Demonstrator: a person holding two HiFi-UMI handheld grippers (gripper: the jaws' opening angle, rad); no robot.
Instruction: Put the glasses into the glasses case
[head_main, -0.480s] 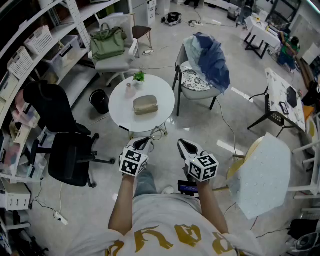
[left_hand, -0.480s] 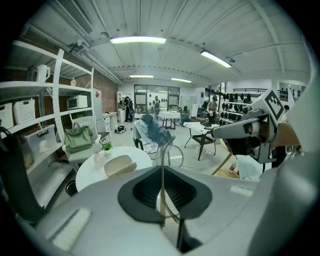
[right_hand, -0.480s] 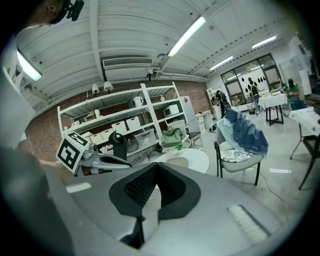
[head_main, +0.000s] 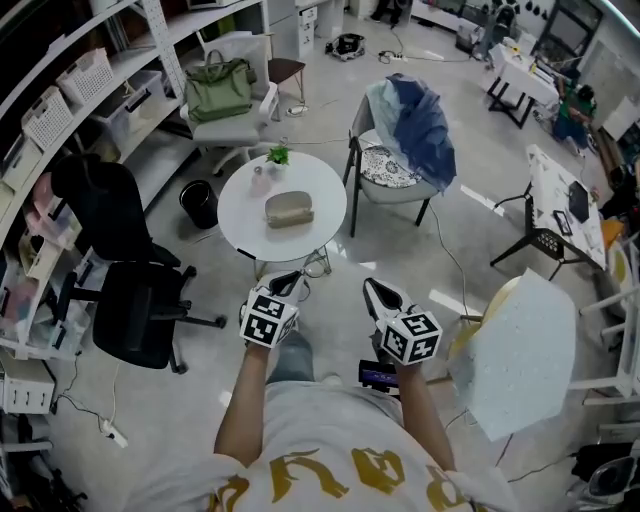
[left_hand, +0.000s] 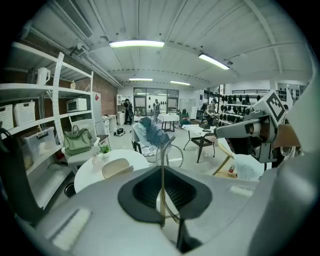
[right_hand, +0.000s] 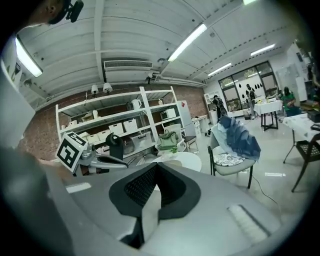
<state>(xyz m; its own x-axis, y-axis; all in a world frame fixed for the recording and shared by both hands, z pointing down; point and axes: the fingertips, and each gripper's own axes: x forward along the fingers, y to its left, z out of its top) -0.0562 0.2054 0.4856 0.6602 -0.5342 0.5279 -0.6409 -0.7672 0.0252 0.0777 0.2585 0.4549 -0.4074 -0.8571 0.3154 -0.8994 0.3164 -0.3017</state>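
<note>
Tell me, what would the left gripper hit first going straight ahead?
Probably the right edge of the round table, led by the glasses in the jaws of the left gripper; if it rides higher, the blue-draped chair beyond. Height is hard to judge.

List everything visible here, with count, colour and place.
round white table: one, white, middle of floor
oval beige glasses case: one, beige, on the table
small potted green plant: one, green, table's far edge
thin wire-framed glasses: one pair, clear lenses, in left claw
olive-green handbag: one, green, on a white chair
black office chair: one, black, left of table
grey chair under blue cloth: one, right of table
left claw: one, grey, shut on the glasses
right claw: one, grey, shut, empty
</note>
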